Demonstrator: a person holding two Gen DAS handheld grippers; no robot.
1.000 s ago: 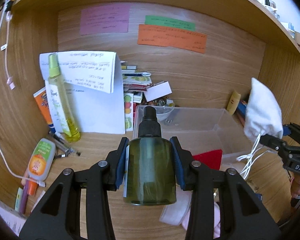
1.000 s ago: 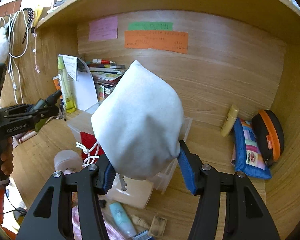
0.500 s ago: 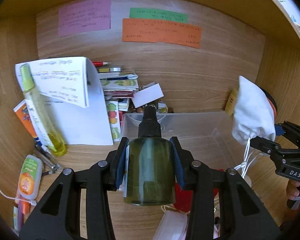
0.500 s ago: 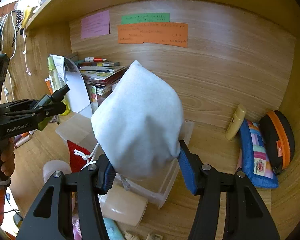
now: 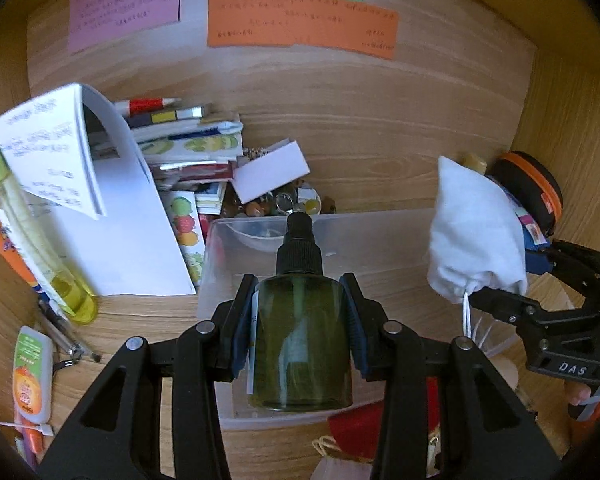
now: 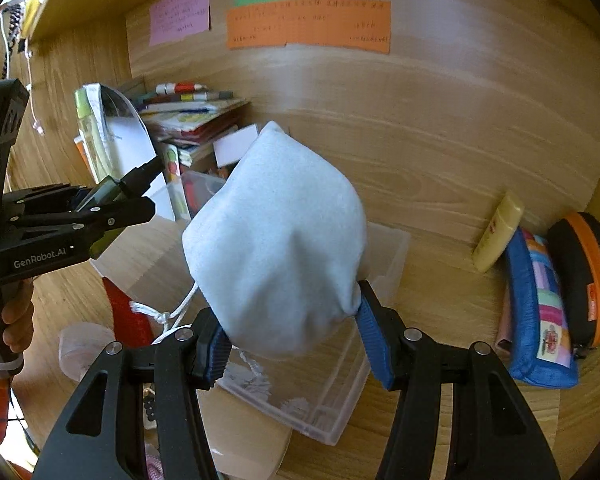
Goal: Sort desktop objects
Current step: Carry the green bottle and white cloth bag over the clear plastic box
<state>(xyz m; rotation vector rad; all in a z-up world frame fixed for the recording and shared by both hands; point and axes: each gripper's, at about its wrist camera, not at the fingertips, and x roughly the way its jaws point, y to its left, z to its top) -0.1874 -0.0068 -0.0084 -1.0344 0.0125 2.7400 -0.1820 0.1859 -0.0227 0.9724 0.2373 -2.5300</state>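
My left gripper point(image 5: 300, 320) is shut on a dark green spray bottle point(image 5: 300, 340) with a black pump top, held over the near end of a clear plastic bin point(image 5: 380, 236). My right gripper point(image 6: 292, 340) is shut on a white drawstring pouch point(image 6: 276, 248), held above the same bin point(image 6: 340, 392). The pouch also shows at the right in the left wrist view point(image 5: 476, 236). The left gripper shows at the left in the right wrist view point(image 6: 112, 200).
A stack of books point(image 5: 188, 148), white paper sheets point(image 5: 112, 232) and a yellow-green tube point(image 5: 24, 232) stand at back left. Pens and an orange-labelled bottle point(image 5: 32, 372) lie left. A blue pencil case point(image 6: 540, 304), orange-black case point(image 6: 588, 276) and cream tube point(image 6: 496, 232) sit right. A red item point(image 5: 360, 424) lies near.
Both grippers have moved forward and deeper into the shelf, now over the clear bin. Each keeps hold of its object.
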